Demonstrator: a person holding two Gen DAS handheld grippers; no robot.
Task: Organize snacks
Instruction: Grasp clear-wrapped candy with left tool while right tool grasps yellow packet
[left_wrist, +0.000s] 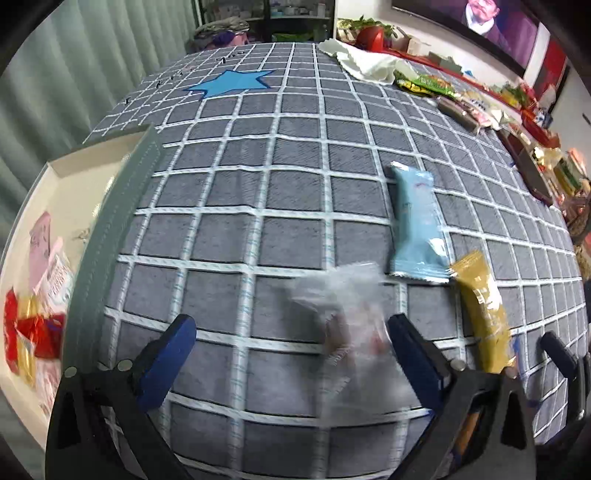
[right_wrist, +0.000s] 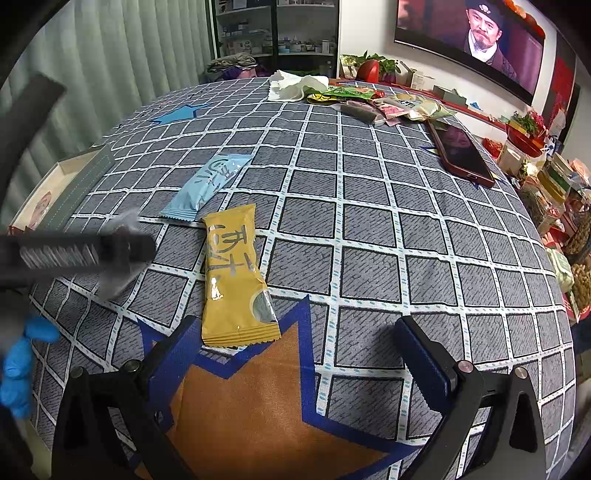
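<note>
Snacks lie scattered over a grey checked tablecloth (left_wrist: 258, 177), and from the left wrist camera the left gripper (left_wrist: 291, 341) has its blue fingers spread wide. A clear wrapper (left_wrist: 351, 317) shows between them as a blur near the right finger, and I cannot tell whether it touches that finger or the cloth. Just beyond it lies a light blue packet (left_wrist: 417, 225), and a yellow packet (left_wrist: 484, 314) sits at the blue one's near right corner, the two touching or nearly so. At the left edge stands a shallow box (left_wrist: 110, 221) with a grey-green rim and pale inside, holding red, gold and pink wrapped sweets (left_wrist: 33, 314). A blue star (left_wrist: 231, 84) is printed on the cloth farther back, with a white cloth (left_wrist: 365, 62) and a heap of other packets (left_wrist: 436, 86) along the far right side. From the right wrist camera the right gripper (right_wrist: 295, 350) is likewise spread wide with nothing between its fingers, hanging over an orange star (right_wrist: 258, 406) printed on the cloth. The yellow packet (right_wrist: 232, 277) lies just ahead of its left finger, lengthwise, with the light blue packet (right_wrist: 210, 184) just beyond it, angled away. A dark phone (right_wrist: 461, 151) rests well off to the right, near the packets (right_wrist: 388, 101) at the far side. At the left, the other gripper crosses the view as a dark blur, with a blue-gloved hand (right_wrist: 22, 369) below it and the box (right_wrist: 77, 184) behind.
</note>
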